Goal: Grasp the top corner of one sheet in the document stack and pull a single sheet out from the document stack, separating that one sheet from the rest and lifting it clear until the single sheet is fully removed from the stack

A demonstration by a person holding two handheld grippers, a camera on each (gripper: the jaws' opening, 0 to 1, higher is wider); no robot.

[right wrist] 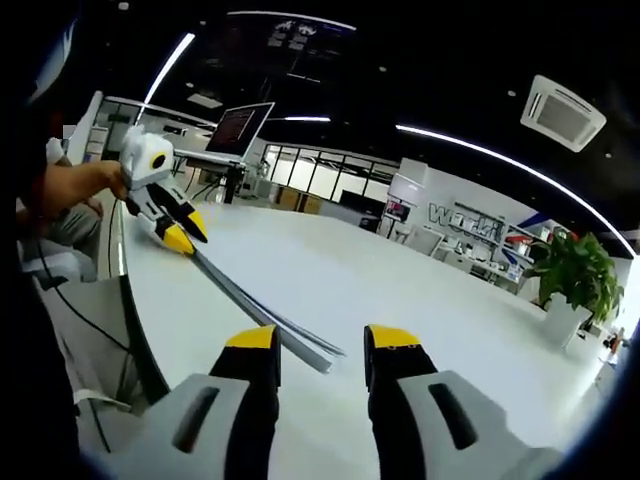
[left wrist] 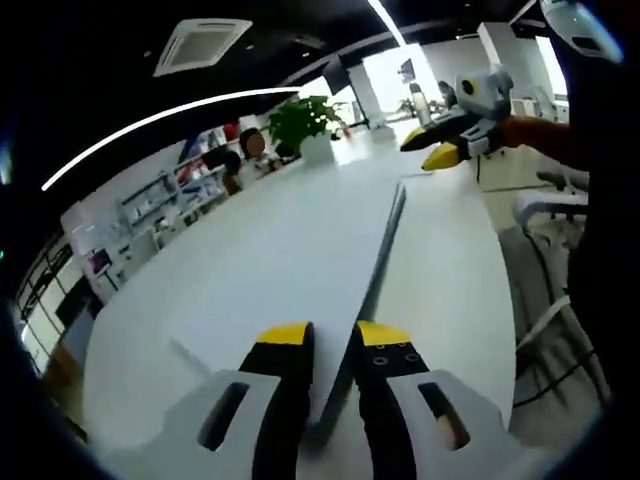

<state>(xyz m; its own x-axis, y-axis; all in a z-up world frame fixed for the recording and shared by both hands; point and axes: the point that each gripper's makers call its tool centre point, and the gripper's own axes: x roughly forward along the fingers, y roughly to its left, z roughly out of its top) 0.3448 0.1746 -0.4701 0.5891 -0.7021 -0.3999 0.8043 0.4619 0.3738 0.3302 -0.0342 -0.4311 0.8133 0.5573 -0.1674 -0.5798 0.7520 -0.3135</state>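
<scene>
Office, white desk (left wrist: 250, 250). Left gripper view: left tool (left wrist: 333, 335) jaws clamped on near end of document stack (left wrist: 385, 245), which runs edge-on ahead; right tool (left wrist: 432, 150) at far end. Right gripper view: right tool (right wrist: 322, 342) jaws apart, stack corner (right wrist: 300, 345) between tips, not gripped. Step: approach for corner pinch. Next: close on top sheet alone, lift.

Open white counter (right wrist: 400, 280) lies bare on both sides of the document stack (right wrist: 262, 318), with a potted plant (right wrist: 572, 275) standing at its far end.
</scene>
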